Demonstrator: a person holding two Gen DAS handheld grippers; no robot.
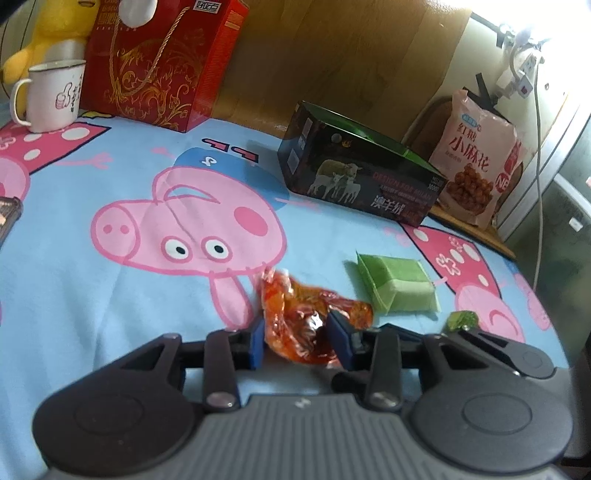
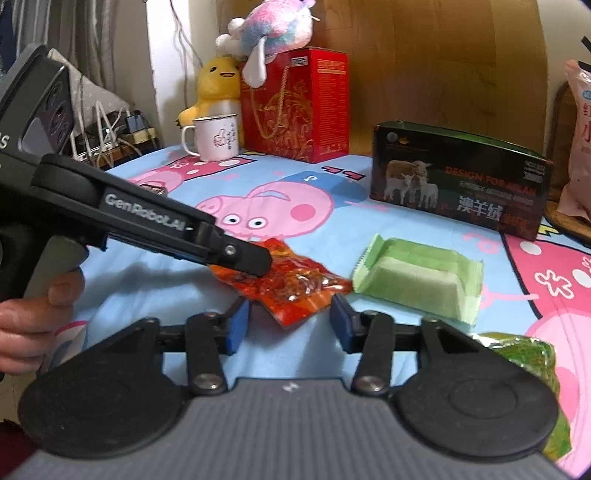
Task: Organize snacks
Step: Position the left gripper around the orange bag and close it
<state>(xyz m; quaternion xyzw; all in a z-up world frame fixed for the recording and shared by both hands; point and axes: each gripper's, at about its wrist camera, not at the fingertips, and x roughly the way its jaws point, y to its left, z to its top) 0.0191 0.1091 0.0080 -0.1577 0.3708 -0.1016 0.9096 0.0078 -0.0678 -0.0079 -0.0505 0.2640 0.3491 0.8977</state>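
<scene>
An orange-red snack packet point(image 1: 295, 317) lies on the cartoon pig sheet point(image 1: 92, 280). My left gripper point(image 1: 299, 341) is shut on the near end of the packet, blue pads point(image 1: 256, 341) on both sides. In the right wrist view the same packet point(image 2: 291, 284) lies under the left gripper's black fingers point(image 2: 247, 258). My right gripper point(image 2: 288, 325) is open and empty, just short of the packet. A pale green wrapped snack point(image 1: 399, 288) lies to the right, also in the right wrist view point(image 2: 417, 280). A small green packet point(image 1: 461, 320) lies further right, and at the right gripper's right side point(image 2: 524, 350).
A dark open box with sheep printed on it point(image 1: 354, 166) stands behind the snacks. A red gift box point(image 1: 162, 62), a white mug point(image 1: 51, 94) and a yellow plush toy point(image 1: 55, 33) stand at the back left. A pink snack bag point(image 1: 476, 155) stands at the right.
</scene>
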